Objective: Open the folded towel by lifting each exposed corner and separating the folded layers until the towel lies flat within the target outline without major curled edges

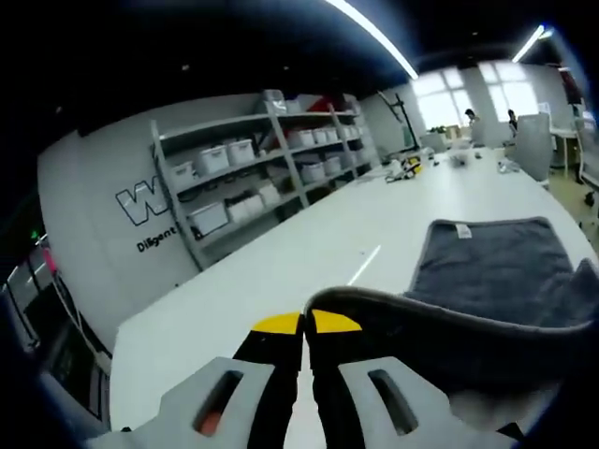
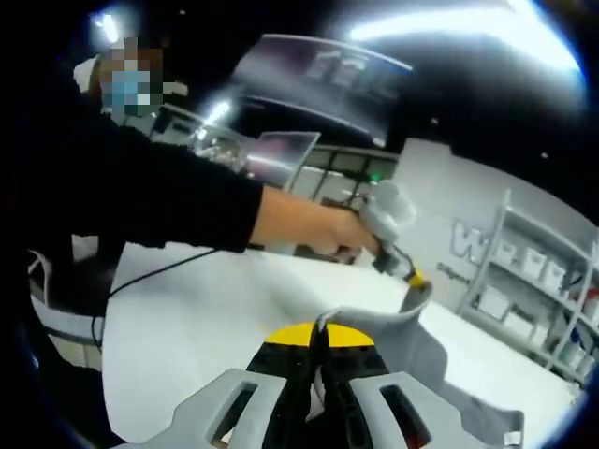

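Observation:
A dark grey towel [image 1: 491, 267] lies partly on the white table [image 1: 281, 271], with a small white label at its far edge. Its near edge is lifted in a curved band, and my left gripper [image 1: 306, 323] is shut on that edge with its yellow tips together. In the right gripper view, my right gripper [image 2: 316, 334] is shut on another part of the raised towel [image 2: 426, 360] edge. Beyond it, a person's hand holds the left gripper [image 2: 412, 274], which pinches the towel's corner up off the table.
Grey shelves with white bins [image 1: 253, 178] stand along the wall beyond the table's left side. A short white line [image 1: 365, 265] marks the table near the towel. Small items [image 1: 407, 168] sit at the far end. A black-sleeved arm [image 2: 168, 201] and a cable [image 2: 164, 271] cross the right gripper view.

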